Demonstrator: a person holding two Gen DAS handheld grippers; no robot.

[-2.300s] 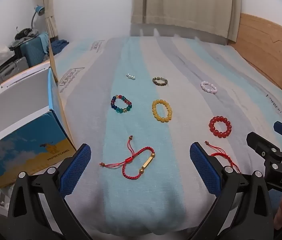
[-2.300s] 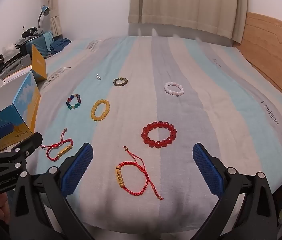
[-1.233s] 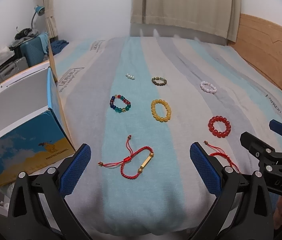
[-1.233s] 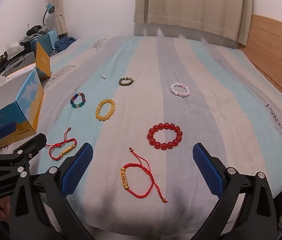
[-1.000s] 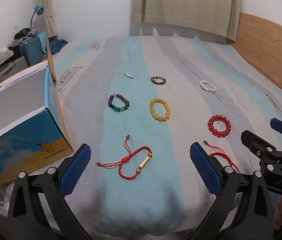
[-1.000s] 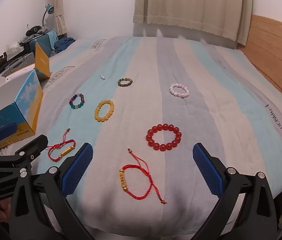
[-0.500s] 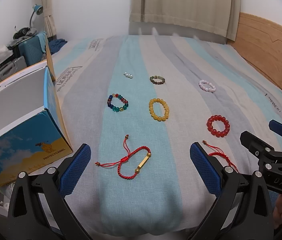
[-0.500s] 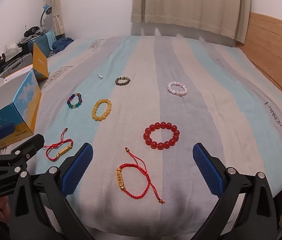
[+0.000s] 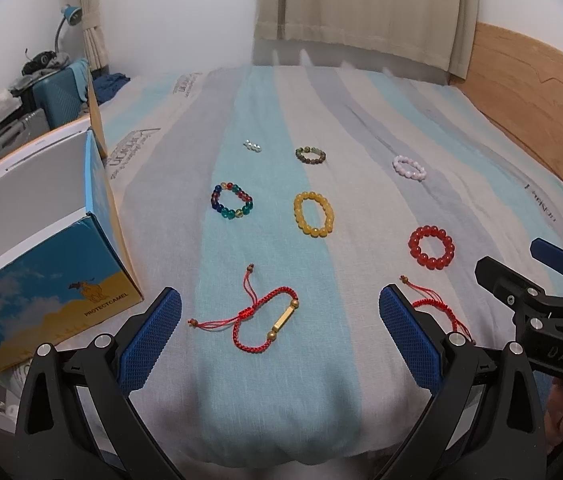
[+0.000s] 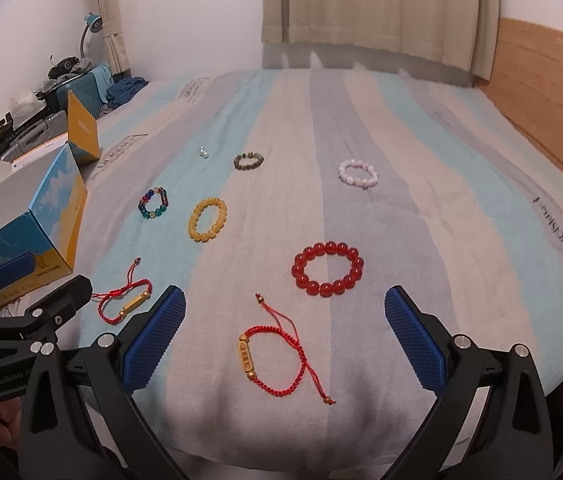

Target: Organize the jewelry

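Several bracelets lie on a striped bedspread [image 9: 281, 380]. A red cord bracelet with a gold bar [image 9: 264, 321] lies just ahead of my open, empty left gripper [image 9: 280, 334]. A second red cord bracelet with a gold plate [image 10: 273, 354] lies between the fingers of my open, empty right gripper [image 10: 284, 330]. Beyond lie a red bead bracelet [image 10: 327, 269], a yellow one [image 9: 312, 214], a multicolour one [image 9: 232, 201], a dark green one [image 9: 310, 155], a pink one [image 10: 357, 174] and small white beads [image 9: 252, 145].
An open blue and yellow cardboard box [image 9: 37, 248] stands at the bed's left edge. Suitcases and clutter [image 9: 37, 92] sit beyond it. A wooden headboard [image 9: 541, 92] runs along the right. Curtains [image 9: 365, 8] hang at the back.
Both grippers shifted only slightly over the bed; the views drift a little. No bracelet has moved and both grippers stay open.
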